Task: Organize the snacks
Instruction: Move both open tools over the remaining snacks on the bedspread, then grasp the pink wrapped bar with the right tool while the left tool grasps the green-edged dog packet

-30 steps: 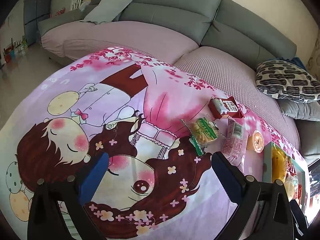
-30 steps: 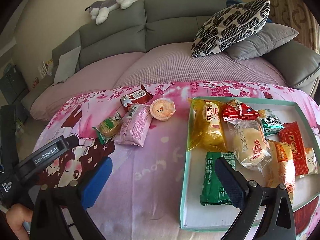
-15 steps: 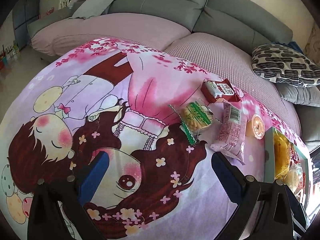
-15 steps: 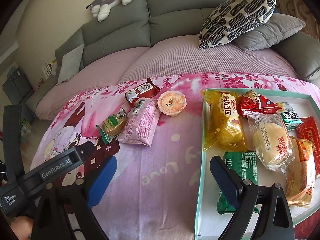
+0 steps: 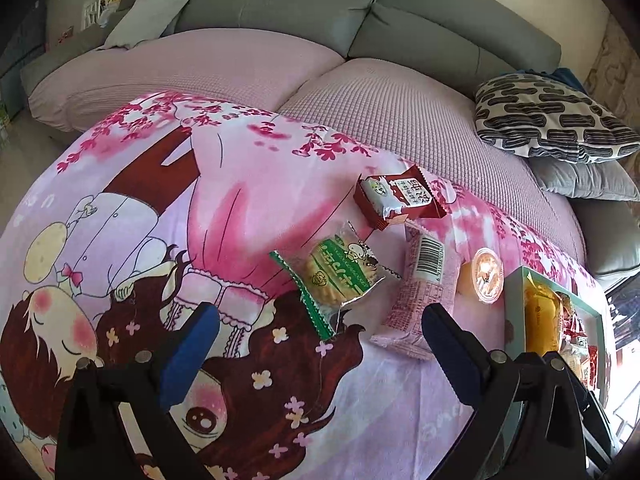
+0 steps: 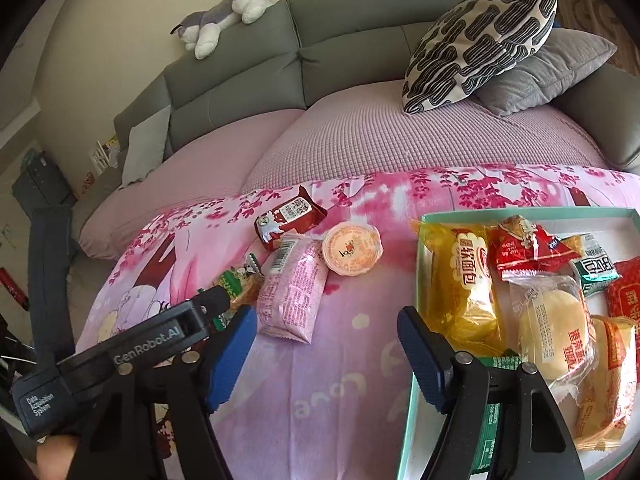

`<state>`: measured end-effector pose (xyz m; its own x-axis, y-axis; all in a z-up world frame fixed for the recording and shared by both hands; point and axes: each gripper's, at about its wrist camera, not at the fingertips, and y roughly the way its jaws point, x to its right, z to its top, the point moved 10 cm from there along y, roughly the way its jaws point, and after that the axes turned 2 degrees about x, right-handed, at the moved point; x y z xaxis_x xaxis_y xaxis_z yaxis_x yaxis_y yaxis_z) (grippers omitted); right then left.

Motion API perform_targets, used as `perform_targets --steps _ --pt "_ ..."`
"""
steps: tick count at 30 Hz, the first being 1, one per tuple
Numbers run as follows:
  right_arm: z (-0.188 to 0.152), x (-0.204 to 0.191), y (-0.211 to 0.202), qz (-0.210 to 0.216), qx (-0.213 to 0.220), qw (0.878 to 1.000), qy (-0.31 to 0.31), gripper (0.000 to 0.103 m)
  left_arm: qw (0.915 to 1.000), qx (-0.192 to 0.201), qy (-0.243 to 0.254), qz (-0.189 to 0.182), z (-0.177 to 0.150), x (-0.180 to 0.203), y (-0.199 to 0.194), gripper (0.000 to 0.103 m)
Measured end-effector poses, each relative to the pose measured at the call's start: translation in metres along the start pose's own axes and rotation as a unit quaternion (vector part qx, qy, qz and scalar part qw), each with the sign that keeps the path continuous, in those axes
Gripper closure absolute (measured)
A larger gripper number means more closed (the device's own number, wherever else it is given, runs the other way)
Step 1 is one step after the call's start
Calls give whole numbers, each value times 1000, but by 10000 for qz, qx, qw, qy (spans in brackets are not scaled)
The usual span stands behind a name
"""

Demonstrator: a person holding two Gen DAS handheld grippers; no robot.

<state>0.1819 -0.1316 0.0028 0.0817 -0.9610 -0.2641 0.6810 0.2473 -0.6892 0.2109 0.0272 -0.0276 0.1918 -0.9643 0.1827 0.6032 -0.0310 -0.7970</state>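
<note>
Snacks are partly sorted: several packets lie in the tray (image 6: 532,213); four snacks (image 6: 294,294) remain on the tabletop near its sofa-side edge. Left gripper (image 5: 320,344) fingers spread, empty; right gripper (image 6: 326,340) fingers closing on nothing.

From my right wrist view, the left gripper (image 6: 216,300) covers the green cracker packet (image 6: 236,286), and the tray (image 6: 416,360) runs off the right edge.

Cartoon-print cloth (image 5: 240,208); snacks (image 5: 340,276), tray (image 6: 416,360)
</note>
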Motion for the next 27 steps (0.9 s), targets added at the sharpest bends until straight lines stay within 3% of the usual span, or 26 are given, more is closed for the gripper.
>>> perform_targets --steps 11,15,20,22,23,27 --pt "17 -1 30 -25 -265 9996 69 30 9968 -387 695 -52 20 5 35 3" --pt "20 5 35 -51 -369 9992 160 30 9938 -513 983 -127 20 16 44 11" --pt "23 7 38 -41 -450 9988 202 30 9901 -572 1284 -36 22 24 51 11" --pt "22 7 39 -36 -479 9986 202 30 9894 -602 1325 12 22 24 55 13" --pt "22 6 40 -27 -500 9985 203 30 9893 -617 1321 17 22 23 56 22" --pt "20 0 45 31 -589 9981 158 30 9915 -613 1148 -46 24 17 59 24"
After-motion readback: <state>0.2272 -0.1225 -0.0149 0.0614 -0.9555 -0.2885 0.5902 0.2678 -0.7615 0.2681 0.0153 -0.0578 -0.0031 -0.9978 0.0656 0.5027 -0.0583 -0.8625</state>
